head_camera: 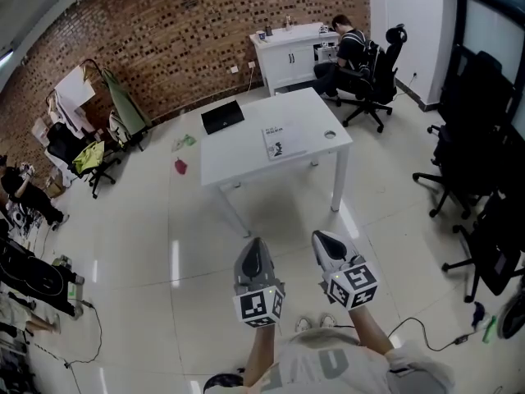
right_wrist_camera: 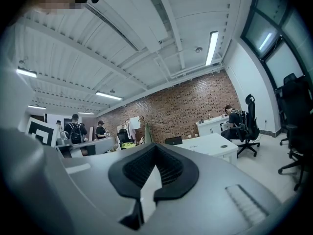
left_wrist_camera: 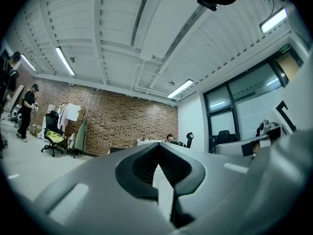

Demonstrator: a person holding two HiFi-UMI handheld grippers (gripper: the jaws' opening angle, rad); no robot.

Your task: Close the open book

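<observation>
A white table [head_camera: 246, 150] stands in the middle of the room, a few steps ahead of me. On it lies a white book [head_camera: 283, 142] with dark print, near the right side; from here I cannot tell whether it lies open. A flat black item [head_camera: 222, 116] rests at the table's far left. My left gripper [head_camera: 254, 245] and right gripper [head_camera: 321, 238] are held side by side above the floor, well short of the table, both shut and empty. The left gripper [left_wrist_camera: 157, 148] and the right gripper [right_wrist_camera: 155, 148] both show jaws meeting at the tips. The table [right_wrist_camera: 210, 143] shows in the right gripper view.
Black office chairs [head_camera: 472, 162] crowd the right side. A person sits at a white cabinet [head_camera: 291, 52] by the brick wall. Chairs draped with clothes [head_camera: 86, 154] stand at the left. Small pink and green items [head_camera: 180, 165] lie on the floor, and a cable [head_camera: 426, 335] runs near my feet.
</observation>
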